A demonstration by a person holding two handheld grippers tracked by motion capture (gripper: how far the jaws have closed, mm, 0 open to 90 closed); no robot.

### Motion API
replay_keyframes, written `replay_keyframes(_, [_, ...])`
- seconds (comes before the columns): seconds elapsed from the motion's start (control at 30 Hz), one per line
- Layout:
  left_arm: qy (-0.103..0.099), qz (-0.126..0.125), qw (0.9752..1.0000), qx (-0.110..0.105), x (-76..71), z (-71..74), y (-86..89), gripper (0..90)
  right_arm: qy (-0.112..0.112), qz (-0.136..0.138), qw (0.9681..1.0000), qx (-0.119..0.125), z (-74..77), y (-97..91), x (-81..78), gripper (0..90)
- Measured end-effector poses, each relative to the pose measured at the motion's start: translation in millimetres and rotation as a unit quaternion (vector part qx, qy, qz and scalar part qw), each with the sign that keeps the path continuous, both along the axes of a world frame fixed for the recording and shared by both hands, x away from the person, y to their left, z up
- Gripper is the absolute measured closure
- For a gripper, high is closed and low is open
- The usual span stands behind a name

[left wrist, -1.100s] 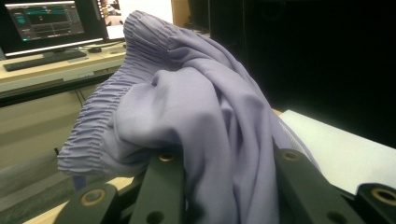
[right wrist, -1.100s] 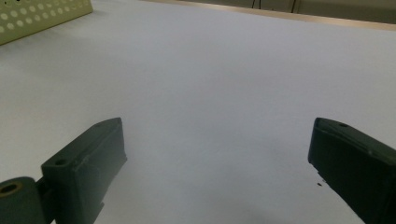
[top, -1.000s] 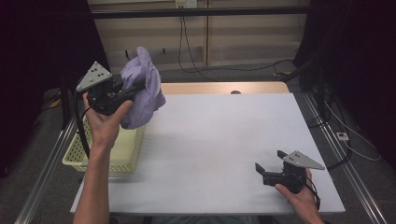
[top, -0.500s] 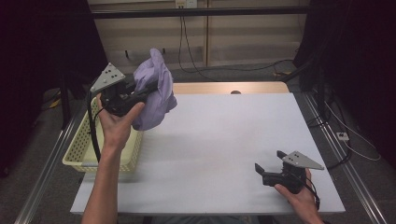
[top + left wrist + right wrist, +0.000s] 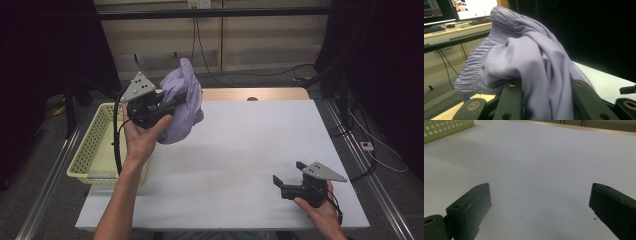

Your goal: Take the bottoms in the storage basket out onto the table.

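My left hand-held gripper (image 5: 172, 103) is clenched on the purple cloth (image 5: 182, 107), holding it up over the table (image 5: 240, 150) by the basket (image 5: 95, 150). It is soft and light, so I pinch a thick fold. My right hand-held gripper (image 5: 285, 184) rests released.

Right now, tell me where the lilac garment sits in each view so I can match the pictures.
High view: lilac garment at upper left, clamped in the left gripper, above the table's left edge.
Left gripper view: it spans the centre.
Right gripper view: not in it.
Shared landmark: the white table.
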State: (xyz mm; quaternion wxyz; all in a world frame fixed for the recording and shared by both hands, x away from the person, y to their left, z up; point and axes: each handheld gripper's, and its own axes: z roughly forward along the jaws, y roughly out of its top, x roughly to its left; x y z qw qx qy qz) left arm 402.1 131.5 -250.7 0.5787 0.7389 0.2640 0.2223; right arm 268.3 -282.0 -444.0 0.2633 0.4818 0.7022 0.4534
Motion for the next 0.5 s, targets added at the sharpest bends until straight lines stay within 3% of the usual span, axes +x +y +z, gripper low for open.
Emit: replay_keyframes(0.5, [0.016,-0.026,0.9994,0.018,3.1,-11.4,-23.8,73.5,0.002,0.001,1.0,0.0,-0.4,0.3,0.7,4.1])
